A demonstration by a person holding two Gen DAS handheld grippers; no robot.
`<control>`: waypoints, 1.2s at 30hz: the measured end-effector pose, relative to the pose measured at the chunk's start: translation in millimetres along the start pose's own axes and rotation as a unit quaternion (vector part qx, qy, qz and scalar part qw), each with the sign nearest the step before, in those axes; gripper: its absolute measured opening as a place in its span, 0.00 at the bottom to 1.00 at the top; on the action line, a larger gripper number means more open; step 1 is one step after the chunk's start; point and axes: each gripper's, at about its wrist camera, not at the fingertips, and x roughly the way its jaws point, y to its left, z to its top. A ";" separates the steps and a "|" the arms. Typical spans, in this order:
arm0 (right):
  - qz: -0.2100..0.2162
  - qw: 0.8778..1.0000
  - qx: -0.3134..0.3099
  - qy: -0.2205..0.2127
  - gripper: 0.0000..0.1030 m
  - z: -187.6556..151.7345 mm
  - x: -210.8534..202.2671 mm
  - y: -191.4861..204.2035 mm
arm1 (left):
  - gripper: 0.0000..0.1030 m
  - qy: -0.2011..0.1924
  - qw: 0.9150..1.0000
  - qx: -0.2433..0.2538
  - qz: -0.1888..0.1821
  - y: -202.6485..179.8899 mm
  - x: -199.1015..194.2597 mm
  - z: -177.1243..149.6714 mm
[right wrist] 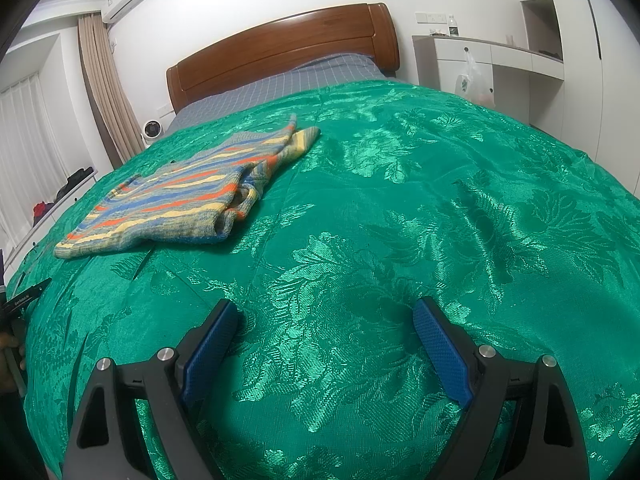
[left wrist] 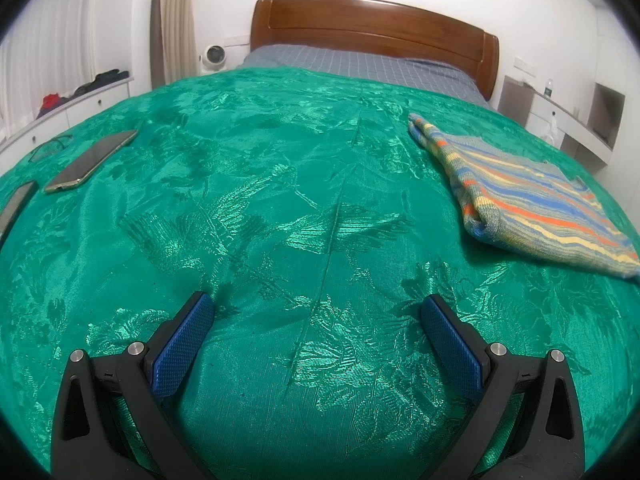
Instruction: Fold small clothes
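Note:
A small knitted garment [left wrist: 532, 200] with blue, orange and yellow stripes lies folded on the green bedspread [left wrist: 280, 200]. It sits right of centre in the left wrist view, and the same striped garment [right wrist: 188, 196] sits upper left in the right wrist view. My left gripper [left wrist: 316, 304] hovers open over bare bedspread, well short of the garment and to its left. My right gripper [right wrist: 326, 310] is open too, over bare green bedspread [right wrist: 440, 220], nearer than the garment and to its right. Nothing is between either pair of blue pads.
Two phones lie on the bedspread at the left, one [left wrist: 90, 162] whole and one [left wrist: 14, 208] cut by the edge. A wooden headboard [left wrist: 372, 28] and grey checked sheet [left wrist: 360, 66] close the far end. White cabinets [right wrist: 492, 68] stand right, a small fan [left wrist: 215, 56] left.

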 end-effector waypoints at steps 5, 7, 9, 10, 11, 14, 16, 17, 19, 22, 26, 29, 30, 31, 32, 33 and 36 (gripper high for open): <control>0.000 1.000 0.000 0.000 0.86 0.1 0.0 -0.2 | 0.99 0.000 1.000 0.000 0.000 0.0 0.0 0.0; 0.000 1.000 0.000 0.000 0.86 0.1 0.0 -0.2 | 0.99 0.000 1.000 0.000 0.000 -0.1 -0.1 0.0; 0.000 1.000 0.000 0.000 0.86 0.0 0.0 -0.1 | 0.99 0.000 1.000 0.000 0.000 -0.1 -0.1 0.1; -0.001 1.000 0.000 0.000 0.86 0.1 0.0 -0.2 | 0.99 0.001 1.000 0.000 0.000 -0.2 -0.2 0.2; -0.001 1.000 0.000 0.000 0.86 0.1 0.1 -0.1 | 0.99 0.001 1.000 0.000 0.001 -0.3 0.0 0.3; -0.003 1.000 -0.001 0.001 0.86 0.5 -0.1 0.5 | 0.99 0.009 1.000 0.005 0.007 -2.7 -2.2 0.9; -0.002 1.000 0.000 0.002 0.86 1.3 -0.5 0.3 | 0.99 0.025 0.999 0.014 0.022 -8.0 -7.5 3.7; -0.001 1.000 0.001 0.004 0.86 2.1 -0.9 0.3 | 0.99 0.038 0.999 0.021 0.032 -12.3 -11.8 5.1; 0.000 1.000 0.003 0.009 0.86 4.3 -2.4 0.2 | 0.98 0.053 0.998 0.031 0.026 -28.8 -29.7 7.4; 0.006 0.999 0.014 0.035 0.86 13.1 -7.3 -1.3 | 0.98 0.023 0.995 0.087 -0.046 -82.8 -66.5 12.8; 0.036 0.998 0.027 0.051 0.86 33.1 -24.8 -11.8 | 0.98 -0.001 0.968 0.212 -0.136 -195.7 -88.3 22.1; 0.051 0.997 0.022 0.048 0.86 53.9 -33.7 -22.9 | 0.98 -0.005 0.939 0.281 -0.199 -285.0 -79.6 18.1; 0.060 0.997 0.024 0.052 0.86 62.3 -32.2 -27.4 | 0.98 0.000 0.928 0.308 -0.209 -313.3 -71.1 13.7; 0.070 0.995 0.028 0.058 0.86 71.3 -28.8 -31.8 | 0.96 0.010 0.916 0.341 -0.209 -343.8 -58.2 7.2; 0.082 0.994 0.032 0.065 0.86 82.8 -21.9 -36.1 | 0.89 0.018 0.906 0.373 -0.200 -370.7 -43.4 0.1; 0.099 0.992 0.036 0.074 0.86 95.0 -12.2 -39.2 | 0.85 0.024 0.901 0.390 -0.190 -385.2 -33.2 -3.6; 0.153 0.981 0.050 0.111 0.86 123.2 24.9 -43.5 | 0.51 0.040 0.894 0.405 -0.187 -413.0 -6.6 -8.8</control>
